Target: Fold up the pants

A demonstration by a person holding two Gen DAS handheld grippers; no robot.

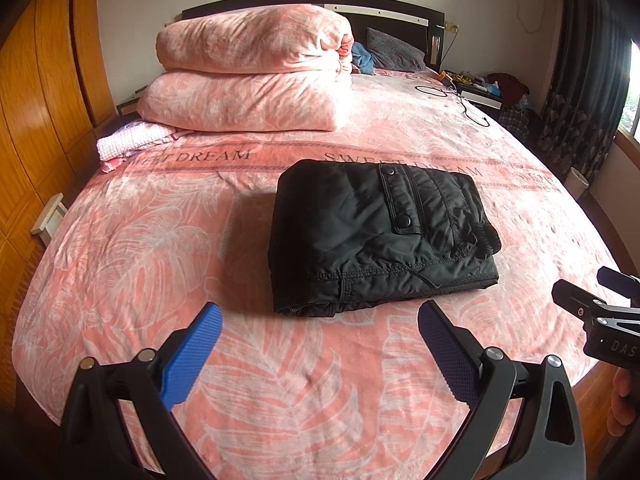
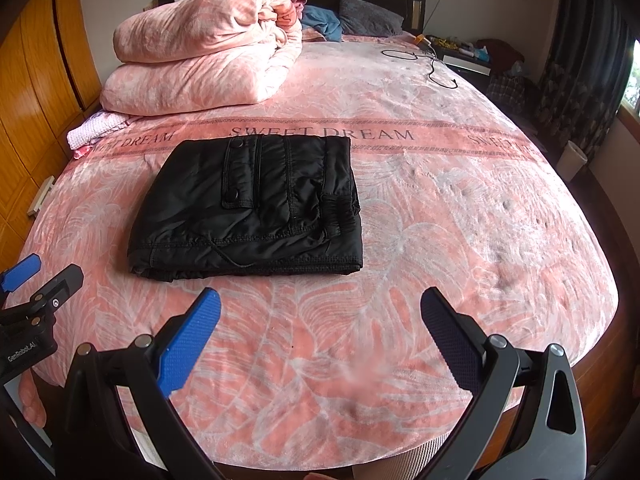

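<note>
Item: black pants [image 1: 380,236], folded into a compact rectangular bundle; lying flat near the middle of the pink bed cover [image 1: 160,240], just below the printed "SWEET DREAM" band.
Top layer: flap pocket with two snaps; elastic waistband at the right edge; hems stacked along the near edge.
Left gripper [image 1: 320,332]: jaws spread wide, holding nothing; hovering short of the bundle's near edge, apart from it.
Right gripper [image 2: 320,320]: jaws likewise spread, empty; clear of the cloth.
Status, judged: fold apparently complete.
Handling note for the step in hand: withdraw straight back, pads kept off the slippery padded fabric; if tidying, press down on the near layers rather than dragging, to avoid shifting the stack.
Also present: folded pink quilt [image 1: 248,76] by the headboard.
</note>
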